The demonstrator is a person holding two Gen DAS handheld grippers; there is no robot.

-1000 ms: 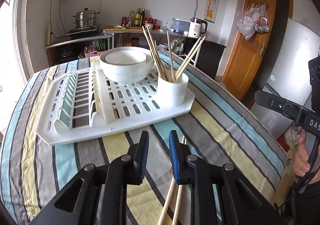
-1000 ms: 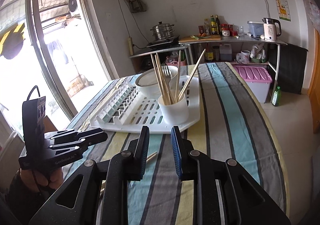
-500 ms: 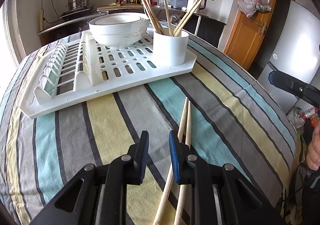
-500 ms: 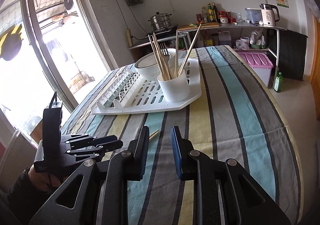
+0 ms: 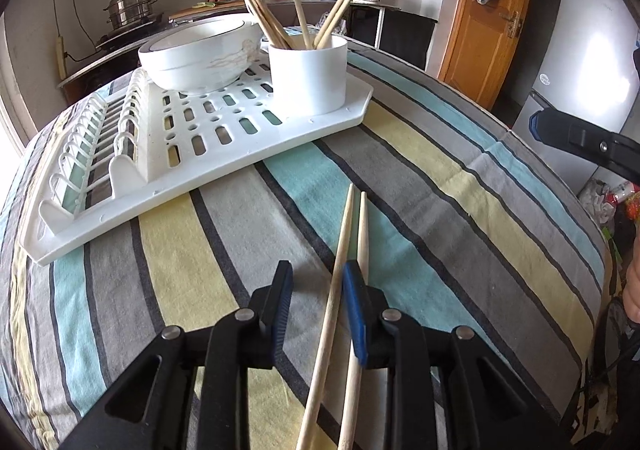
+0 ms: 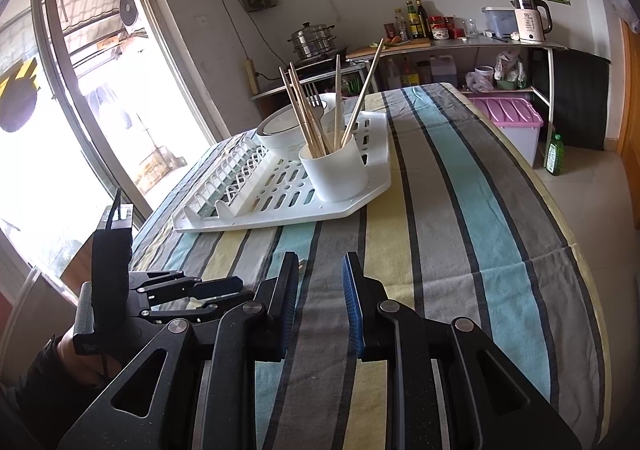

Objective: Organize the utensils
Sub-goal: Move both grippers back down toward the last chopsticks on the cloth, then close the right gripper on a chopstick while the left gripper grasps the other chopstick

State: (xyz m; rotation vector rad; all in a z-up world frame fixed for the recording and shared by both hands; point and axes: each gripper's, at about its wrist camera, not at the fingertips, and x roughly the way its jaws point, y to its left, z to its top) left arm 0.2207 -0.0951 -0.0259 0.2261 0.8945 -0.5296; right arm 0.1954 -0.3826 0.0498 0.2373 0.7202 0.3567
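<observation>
- Two loose chopsticks (image 5: 352, 246) lie on the striped tablecloth (image 5: 460, 209); my left gripper (image 5: 316, 290) is opening, one stick between its jaws, untouched.
- My right gripper (image 6: 320, 290) hangs slightly parted over bare cloth, pinching nothing.
- Farther off, the white drying rack (image 5: 224, 137) carries a cup (image 5: 308, 73) of chopsticks and a bowl (image 5: 200, 53).

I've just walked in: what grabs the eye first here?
Two loose wooden chopsticks lie on the striped tablecloth, one running between the opening jaws of the left hand-held gripper. Behind them, a white plastic cup bristling with chopsticks stands on a white slotted drying rack.
</observation>
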